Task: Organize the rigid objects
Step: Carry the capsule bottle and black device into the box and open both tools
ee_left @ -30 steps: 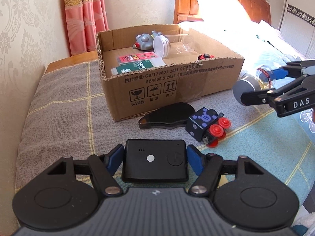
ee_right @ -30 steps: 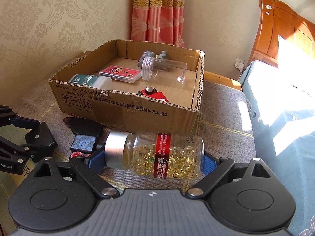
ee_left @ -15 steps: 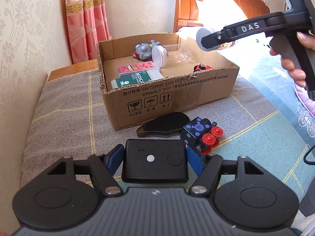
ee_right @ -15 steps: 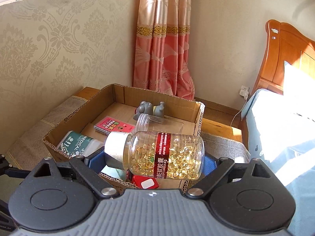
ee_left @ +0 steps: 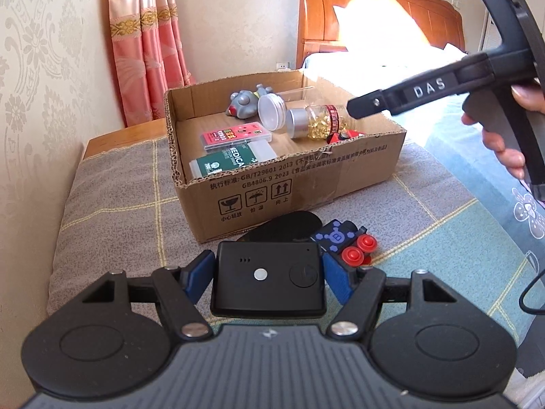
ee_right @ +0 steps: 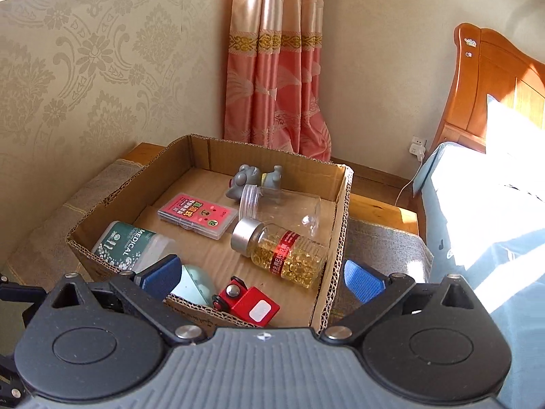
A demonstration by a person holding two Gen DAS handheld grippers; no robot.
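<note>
Right gripper (ee_right: 262, 277) just opened, empty above the box (ee_right: 340, 211); pill bottle (ee_right: 289, 255) dropped inside; left gripper (ee_left: 267, 274) clamps black device (ee_left: 269, 281) for boxing.

Open cardboard box (ee_right: 211, 151) on a blanket-covered bed, several things inside it, more things in front of it.

Seen from the left gripper's side, the box sits on the blanket (ee_left: 112, 211), with the curtain (ee_right: 276, 78) behind it and the headboard (ee_left: 385, 17) behind and to the right. Inside, a toy mouse (ee_right: 247, 179) lies at the back, an empty jar (ee_right: 282, 209) on its side just before it, and a capsule bottle (ee_right: 282, 254) on its side before the jar. A flat card case (ee_right: 197, 214) lies left of the bottle, a medical pack (ee_right: 127, 245) in the near left corner, a toy block (ee_right: 248, 301) against the near wall. In front of the box lie a flat case (ee_left: 286, 226) and a wheeled toy cube (ee_left: 344, 240) to its right.
</note>
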